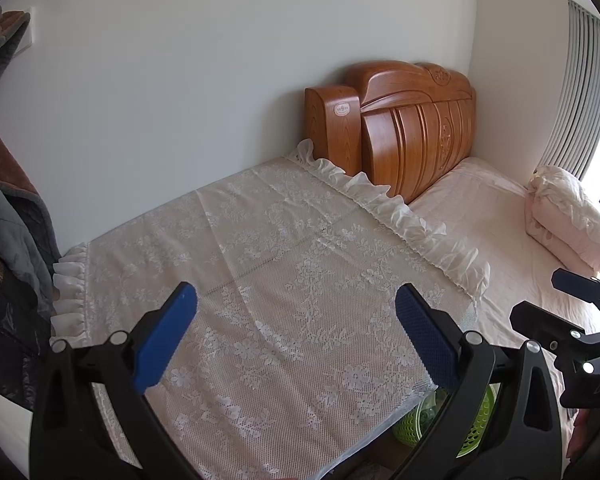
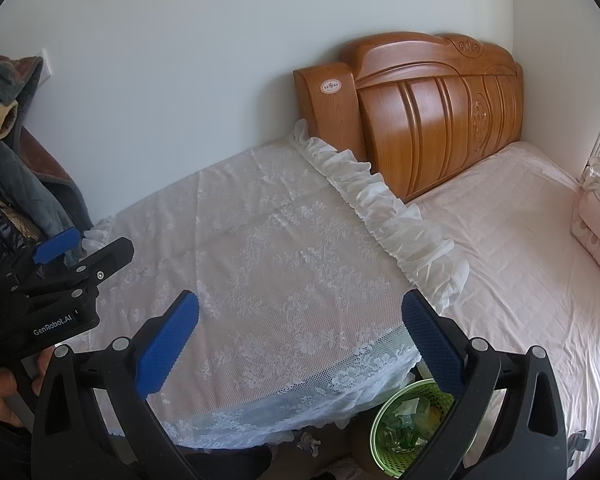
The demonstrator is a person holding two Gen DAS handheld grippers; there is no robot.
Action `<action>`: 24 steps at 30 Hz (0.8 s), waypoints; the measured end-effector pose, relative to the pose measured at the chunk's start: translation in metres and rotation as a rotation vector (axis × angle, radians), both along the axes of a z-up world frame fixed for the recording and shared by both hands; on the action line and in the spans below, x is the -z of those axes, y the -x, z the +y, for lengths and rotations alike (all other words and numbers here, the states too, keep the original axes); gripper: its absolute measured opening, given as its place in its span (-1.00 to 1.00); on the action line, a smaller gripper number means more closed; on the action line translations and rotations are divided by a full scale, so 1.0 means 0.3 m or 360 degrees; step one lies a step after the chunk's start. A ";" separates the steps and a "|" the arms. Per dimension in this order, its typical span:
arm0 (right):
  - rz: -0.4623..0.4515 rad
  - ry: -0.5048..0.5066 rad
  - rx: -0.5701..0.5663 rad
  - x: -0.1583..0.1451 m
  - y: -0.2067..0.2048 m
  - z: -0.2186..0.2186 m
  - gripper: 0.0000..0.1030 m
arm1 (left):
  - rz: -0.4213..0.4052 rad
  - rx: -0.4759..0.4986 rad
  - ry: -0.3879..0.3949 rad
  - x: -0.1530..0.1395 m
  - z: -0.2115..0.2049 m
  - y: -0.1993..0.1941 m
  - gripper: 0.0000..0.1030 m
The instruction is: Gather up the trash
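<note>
A pink-sheeted bed with a wooden headboard bearing an unreadable round sticker adjoins a lace cloth. A green basket of trash sits on the floor below the cloth's near corner, crumpled paper beside it. The left gripper, marked "GenRobot.AI", and right gripper both hold their jaws spread, gripping nothing.
</note>
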State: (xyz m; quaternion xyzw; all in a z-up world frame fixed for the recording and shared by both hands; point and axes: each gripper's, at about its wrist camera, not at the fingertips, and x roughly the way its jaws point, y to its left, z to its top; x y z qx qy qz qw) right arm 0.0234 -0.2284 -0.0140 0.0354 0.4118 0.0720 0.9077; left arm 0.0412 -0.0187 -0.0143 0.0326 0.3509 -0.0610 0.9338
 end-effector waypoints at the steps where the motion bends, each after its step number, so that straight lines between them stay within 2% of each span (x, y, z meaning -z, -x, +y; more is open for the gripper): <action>1: 0.0001 0.0001 0.0000 0.000 -0.001 0.001 0.95 | -0.0001 -0.0001 0.0000 0.001 0.000 0.002 0.85; 24: 0.0004 0.0003 -0.0008 0.001 0.002 0.000 0.95 | 0.0005 -0.0002 -0.0001 0.003 0.000 0.003 0.85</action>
